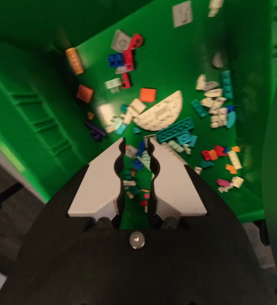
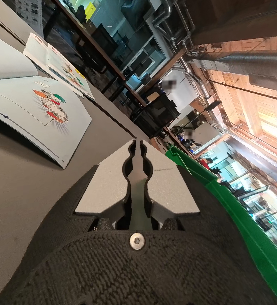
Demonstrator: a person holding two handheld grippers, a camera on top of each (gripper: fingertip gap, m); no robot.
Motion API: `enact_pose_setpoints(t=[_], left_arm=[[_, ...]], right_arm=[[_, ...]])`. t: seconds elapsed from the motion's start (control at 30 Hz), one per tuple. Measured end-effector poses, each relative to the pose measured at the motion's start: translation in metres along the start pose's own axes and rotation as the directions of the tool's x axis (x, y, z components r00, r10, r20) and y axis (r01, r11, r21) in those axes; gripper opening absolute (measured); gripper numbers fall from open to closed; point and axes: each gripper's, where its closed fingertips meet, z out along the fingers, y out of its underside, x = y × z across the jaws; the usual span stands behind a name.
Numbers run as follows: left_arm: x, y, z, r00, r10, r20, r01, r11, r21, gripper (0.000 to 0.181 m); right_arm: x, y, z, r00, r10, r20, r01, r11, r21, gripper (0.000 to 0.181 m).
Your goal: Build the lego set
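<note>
The left gripper (image 1: 136, 140) hangs over a green plastic bin (image 1: 35, 115) with smooth moulded walls and ribbed stiffeners on one side. Its fingers are grey wedge-shaped blocks with black, wavy-edged inner pads (image 1: 120, 158); the pads stand apart with a clear gap, and nothing sits between them. The left wrist view is motion-blurred, so small parts cannot be identified exactly.

The lego pieces lie loose on the bin floor:
- A large white half-round plate (image 1: 160, 113) with studs, just ahead of the fingertips.
- A long teal studded plate (image 1: 175, 128) touching the lower edge of the half-round plate.
- A flat orange square tile (image 1: 147, 94) just beyond the half-round plate.
- A cluster of red and blue bricks (image 1: 124, 59) farther off, beside a grey square plate (image 1: 120, 42).
- A heap of small white pieces (image 1: 215, 105) near the right wall.

The right gripper (image 2: 138, 140) lies low over a matte grey table (image 2: 19, 189), outside the bin; the bin's green rim (image 2: 200, 175) runs along its right side. Its body is black, with a coarse layered printed texture. The pads nearly meet at the tips, a narrow slit between them, holding nothing. An open instruction booklet (image 2: 40, 118) with glossy curved pages lies on the table to the left, and a second booklet (image 2: 60, 69) lies beyond it.
</note>
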Motion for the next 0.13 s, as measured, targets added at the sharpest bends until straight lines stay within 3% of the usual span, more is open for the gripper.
enact_pose_setpoints(t=[0.03, 0.13], left_arm=[[0.013, -0.003, 0.001, 0.998, 0.028, -0.054, -0.027, 0.999, 0.018, 0.025], [0.036, -0.017, 0.001, 0.991, 0.084, -0.106, -0.074, 0.993, 0.094, 0.024]], right_arm=[[0.000, 0.001, 0.000, 1.000, -0.002, -0.002, 0.002, 1.000, -0.004, 0.003], [-0.001, 0.002, 0.001, 1.000, -0.015, -0.003, 0.015, 1.000, -0.013, 0.003]])
